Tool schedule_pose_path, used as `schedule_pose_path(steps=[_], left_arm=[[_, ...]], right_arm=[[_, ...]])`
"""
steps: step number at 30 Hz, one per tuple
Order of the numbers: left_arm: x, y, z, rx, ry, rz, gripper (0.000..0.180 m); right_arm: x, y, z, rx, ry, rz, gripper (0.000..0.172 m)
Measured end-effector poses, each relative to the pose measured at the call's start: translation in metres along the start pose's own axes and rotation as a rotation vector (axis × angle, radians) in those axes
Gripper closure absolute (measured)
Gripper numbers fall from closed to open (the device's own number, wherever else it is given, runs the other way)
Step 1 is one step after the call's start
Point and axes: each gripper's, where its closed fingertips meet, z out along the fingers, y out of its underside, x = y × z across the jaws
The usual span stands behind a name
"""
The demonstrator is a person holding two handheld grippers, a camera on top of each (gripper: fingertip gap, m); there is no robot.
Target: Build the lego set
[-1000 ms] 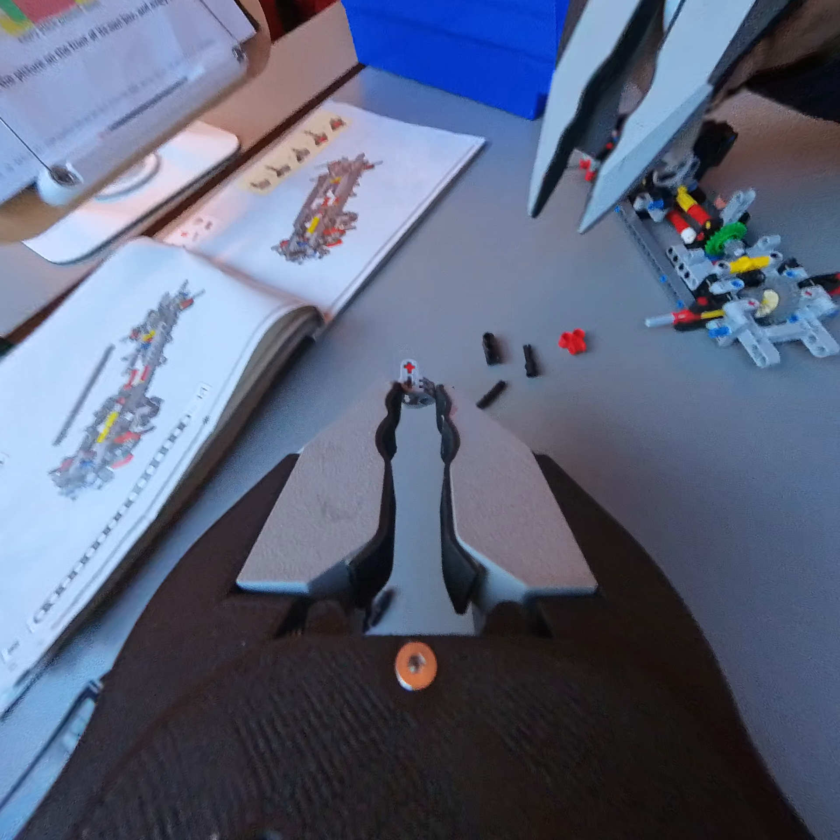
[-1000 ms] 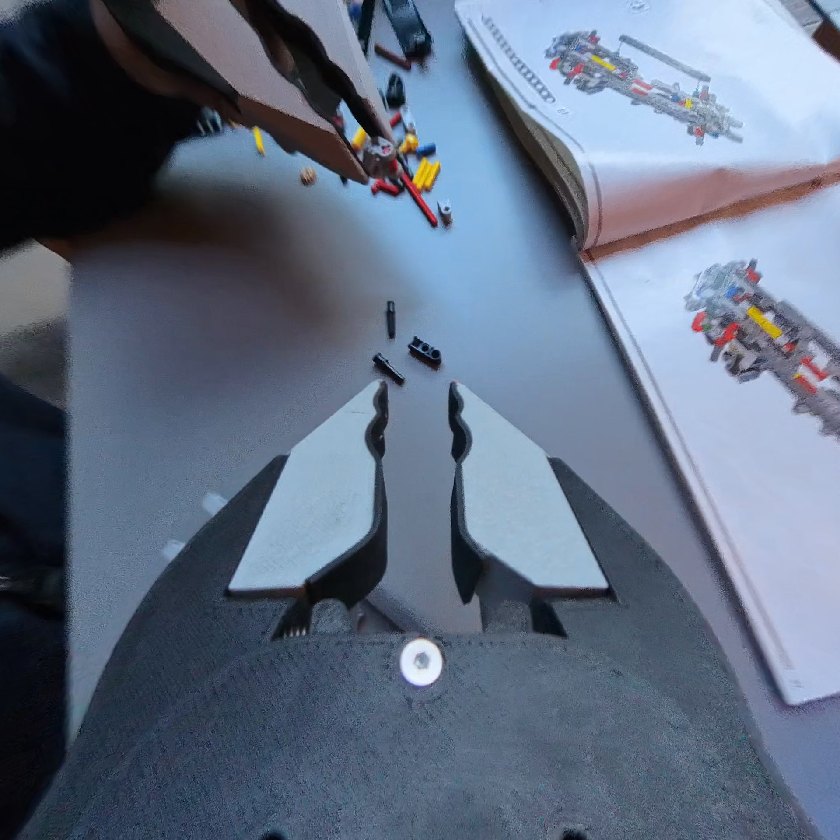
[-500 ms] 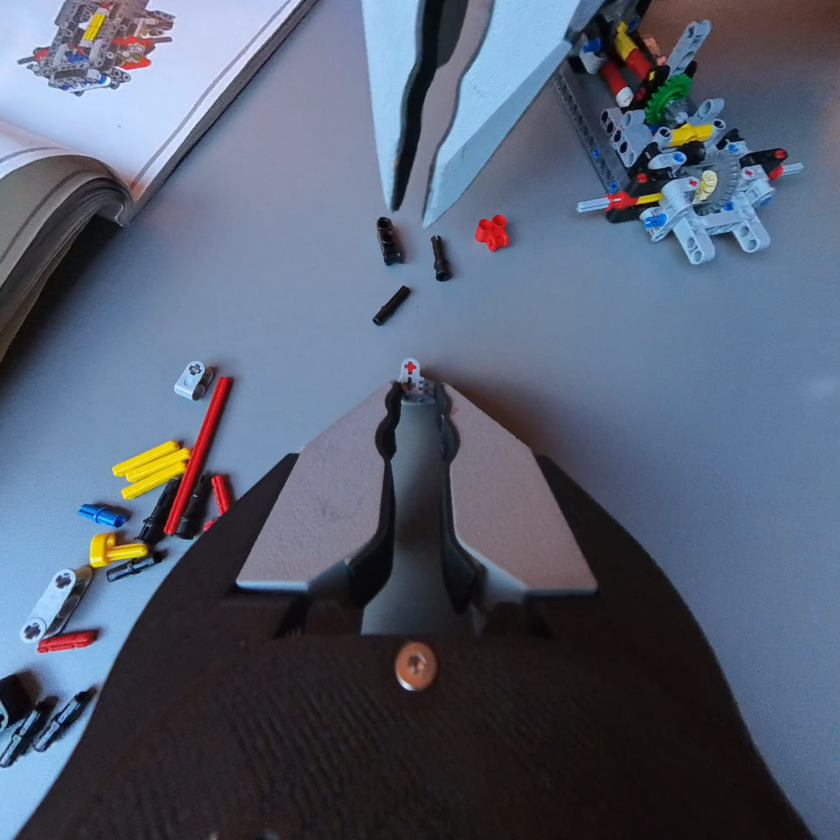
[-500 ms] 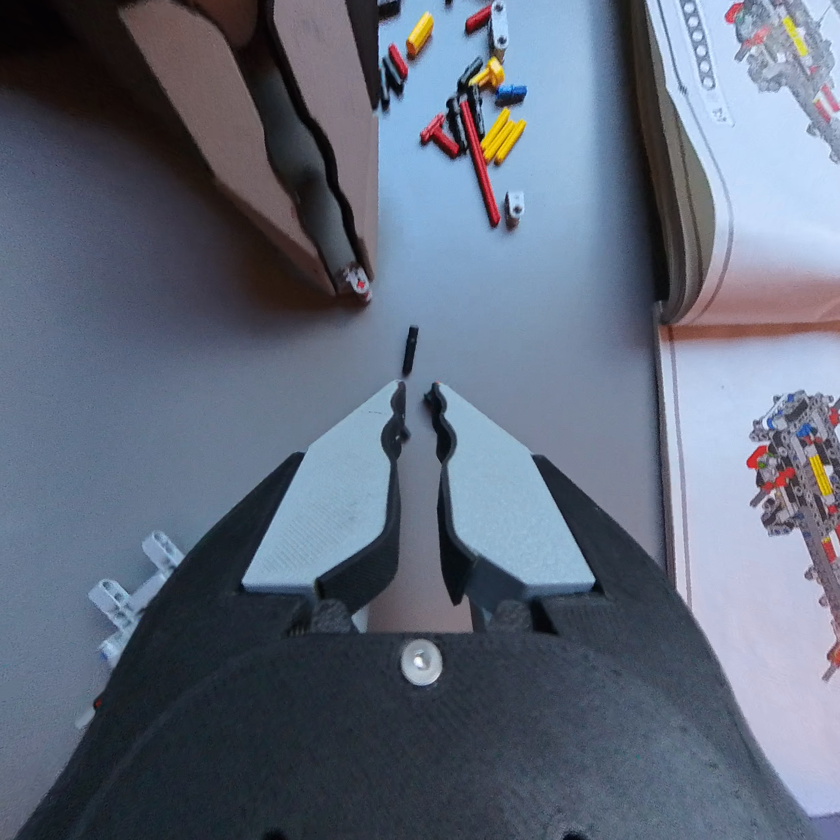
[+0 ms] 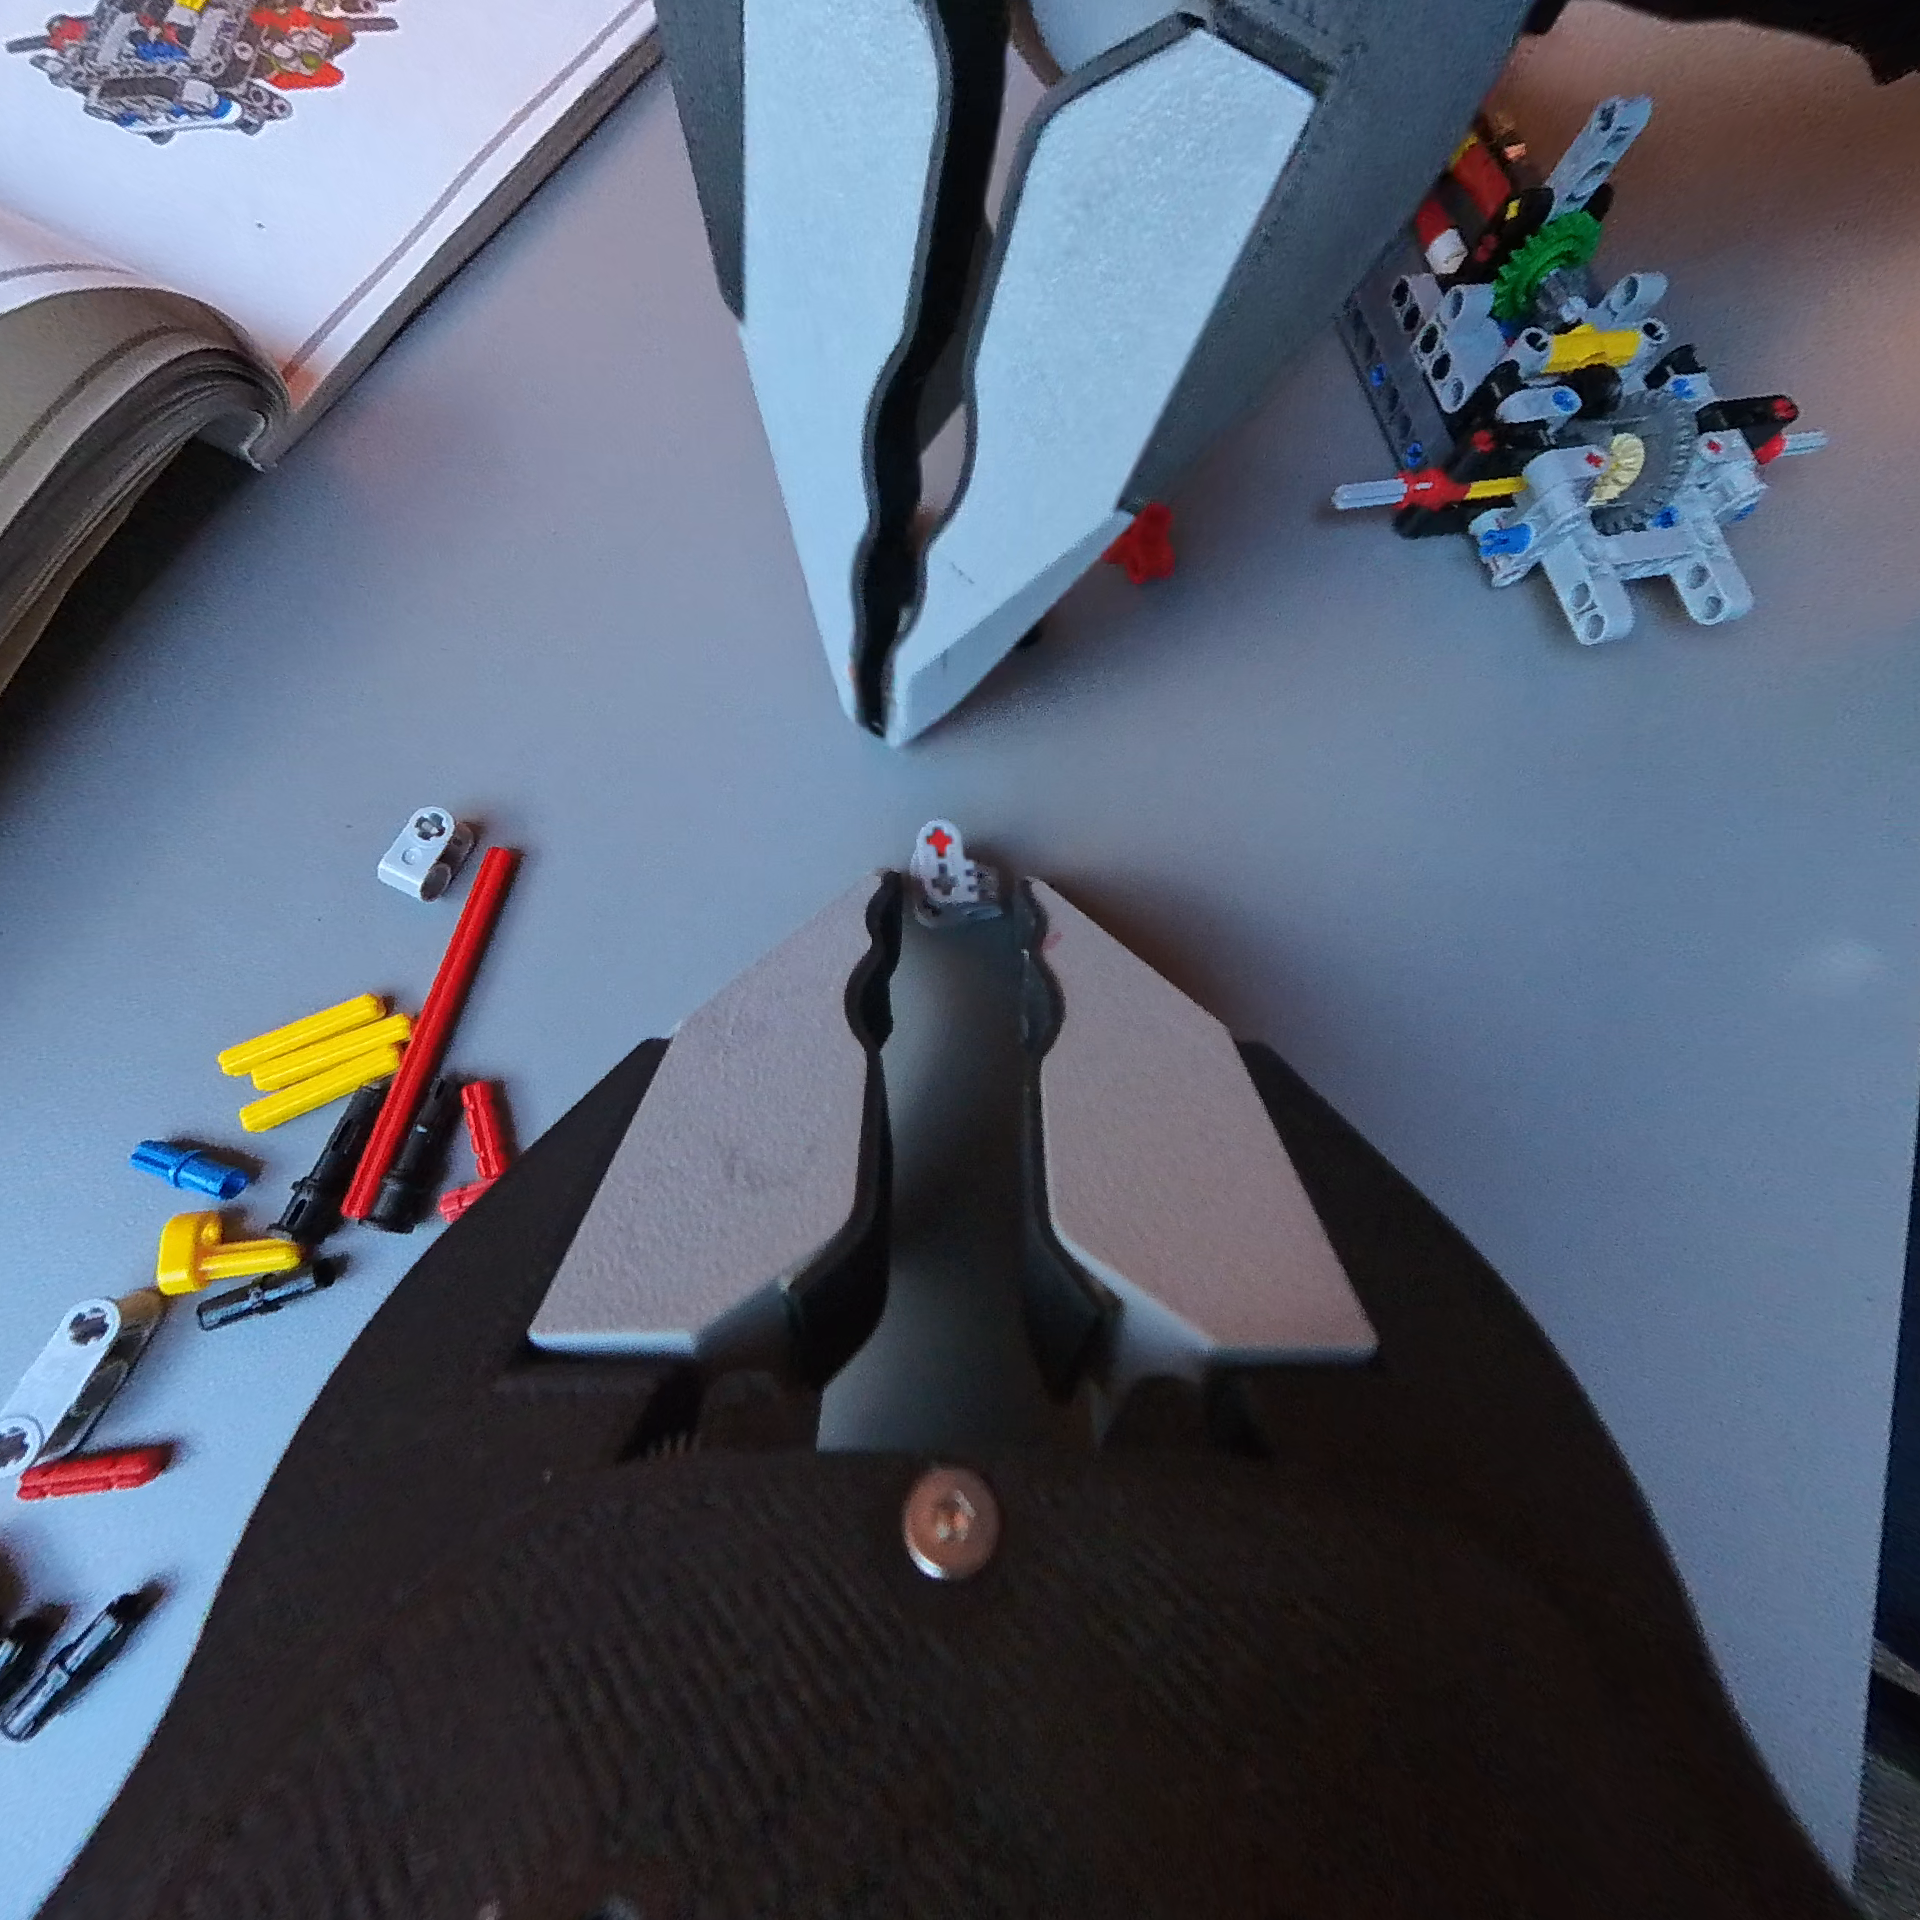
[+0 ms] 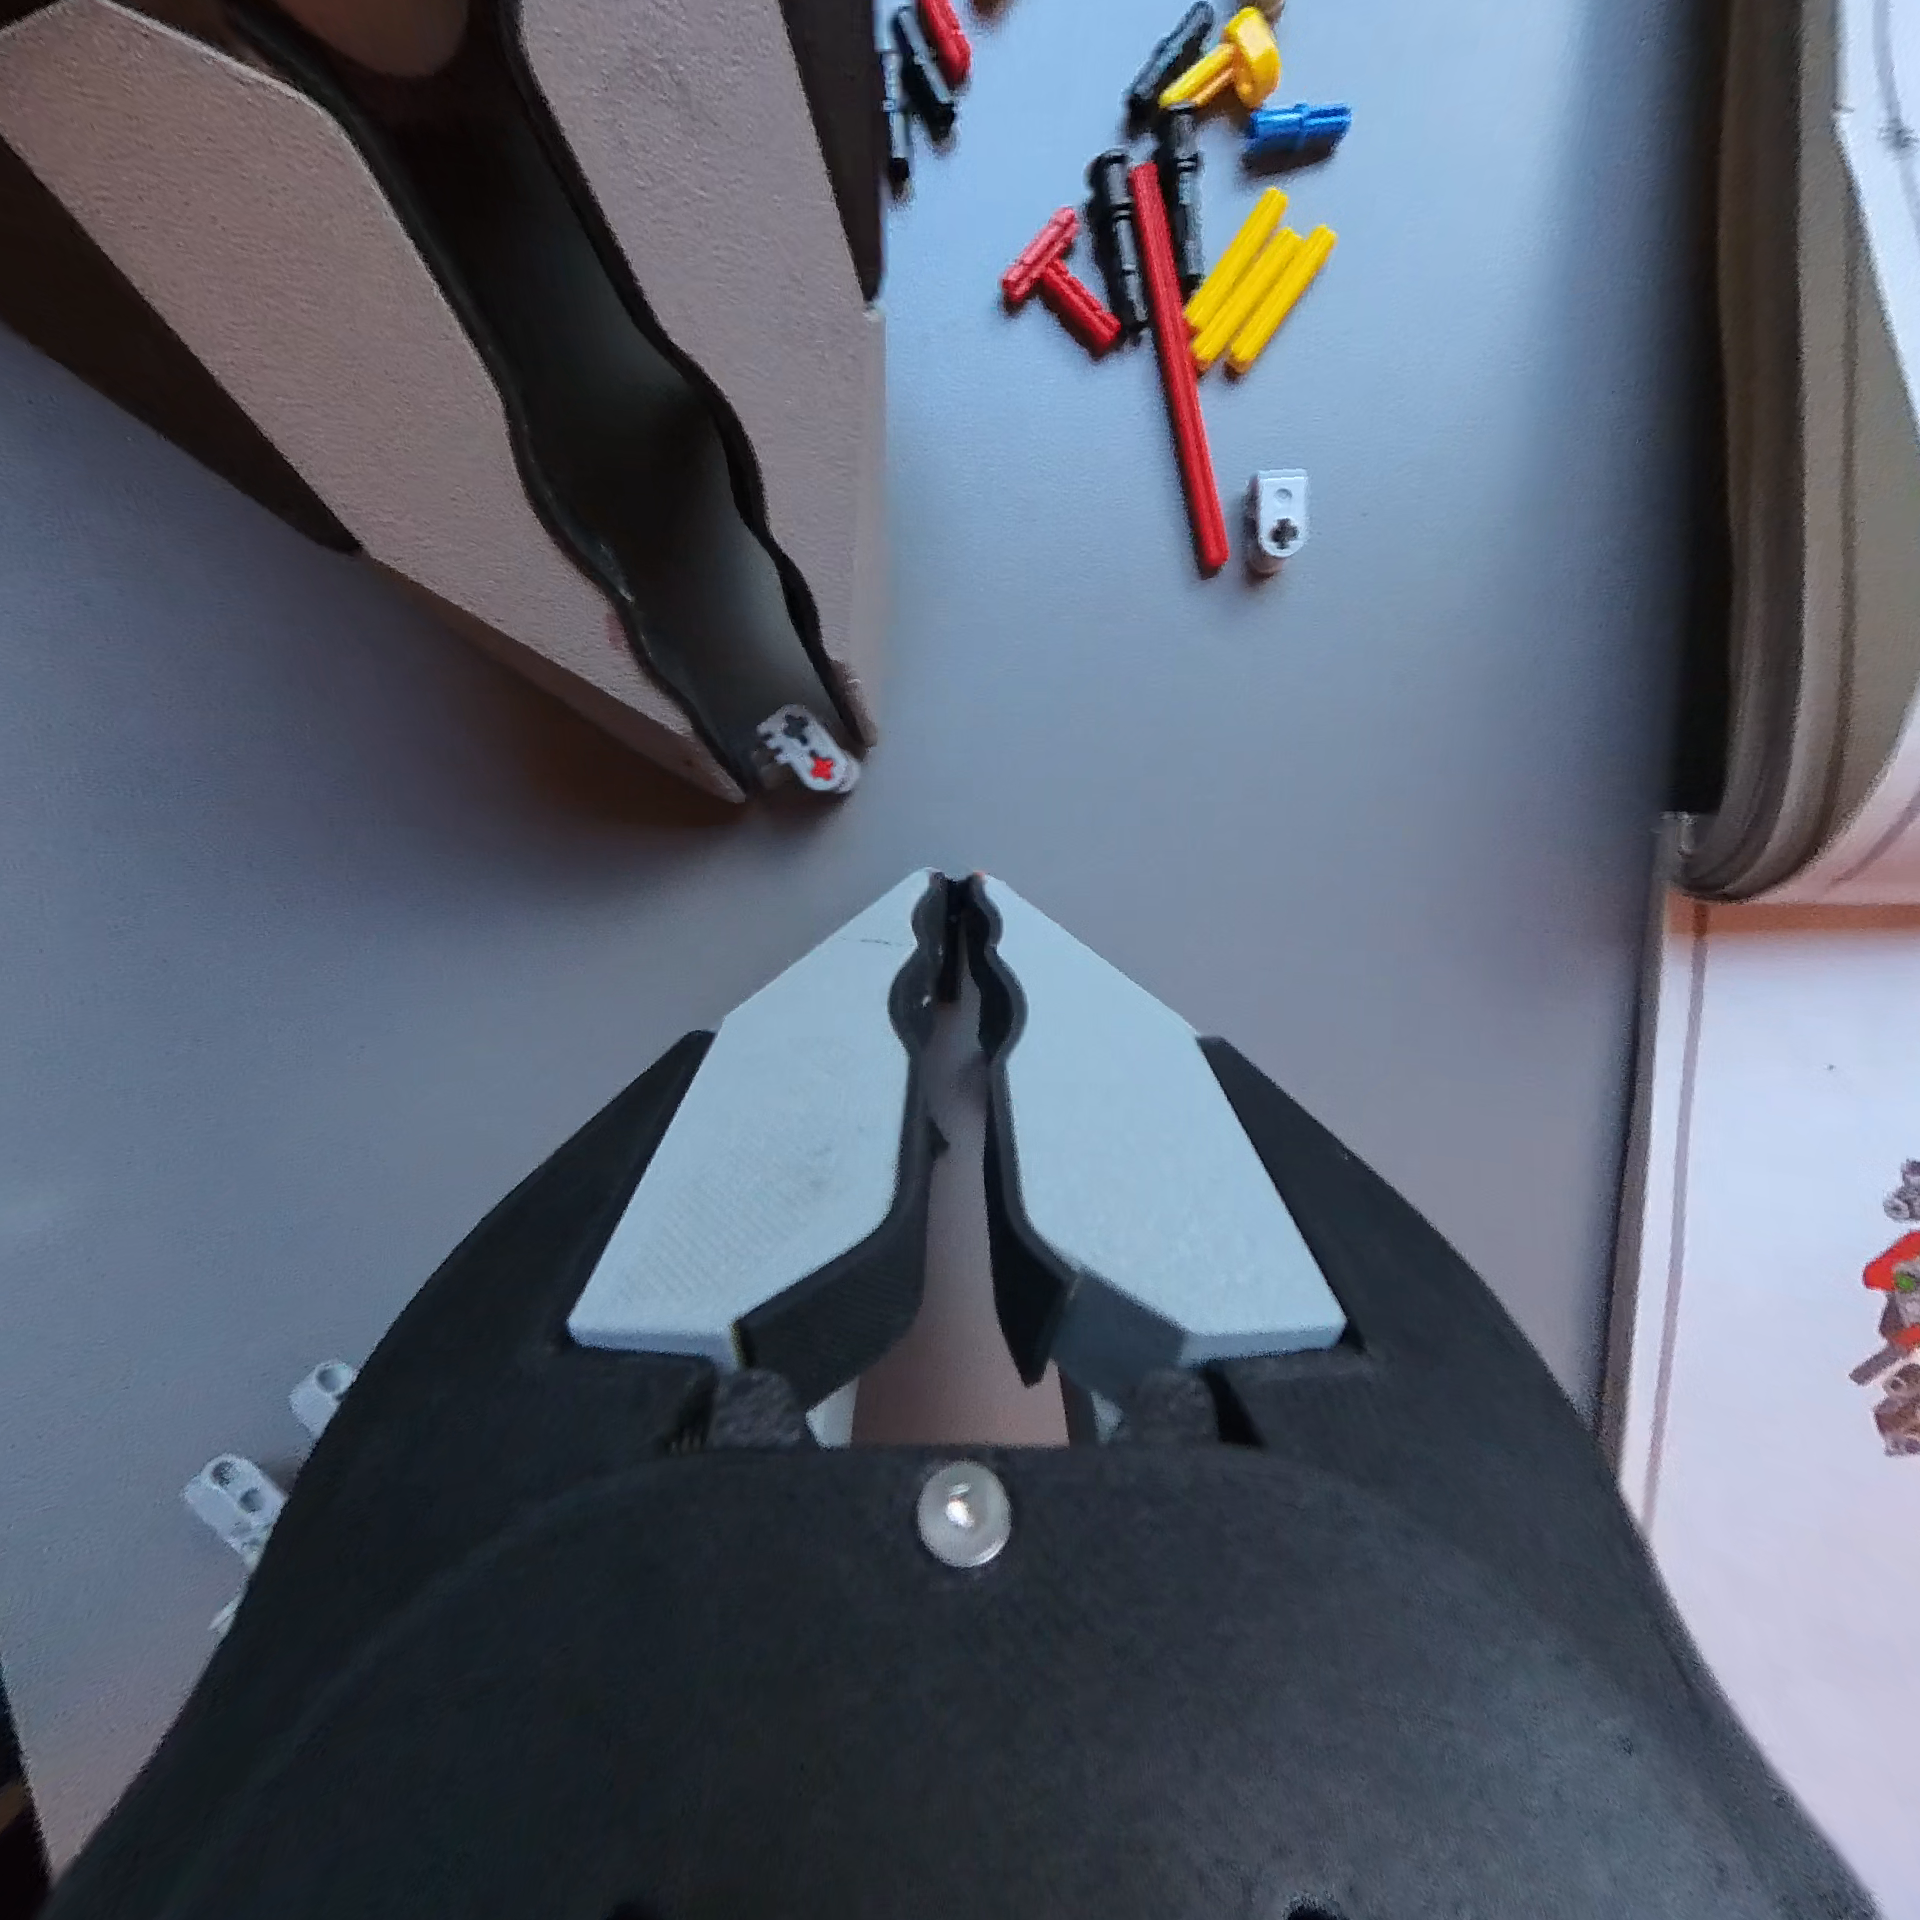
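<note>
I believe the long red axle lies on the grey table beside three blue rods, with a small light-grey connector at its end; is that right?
Not quite: the rods beside the long red axle are yellow, not blue, as the left wrist view shows. The rest holds: the axle lies on the grey table with the light-grey connector at its end.

Pale grey fingers, wavy black pads, black textured housings.

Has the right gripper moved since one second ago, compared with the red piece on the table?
Yes. The right gripper came down past the small red piece, toward the camera.
</note>
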Motion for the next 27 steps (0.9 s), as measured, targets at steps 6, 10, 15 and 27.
schedule_pose_path(steps=[6,10,15,27], left_arm=[[0.000,0.000,0.000,0.000,-0.002,-0.004,0.162],[0.002,-0.001,-0.001,0.005,0.025,-0.027,0.158],[-0.005,0.000,-0.003,0.009,-0.018,-0.029,0.151],[-0.018,-0.024,-0.021,0.150,-0.115,-0.022,0.152]], right_arm=[[0.002,-0.025,-0.029,0.252,-0.057,0.146,0.172],[0.002,-0.040,-0.054,0.436,-0.129,0.240,0.172],[0.002,-0.053,-0.078,0.627,-0.191,0.320,0.172],[-0.007,-0.065,-0.108,0.899,-0.203,0.380,0.172]])
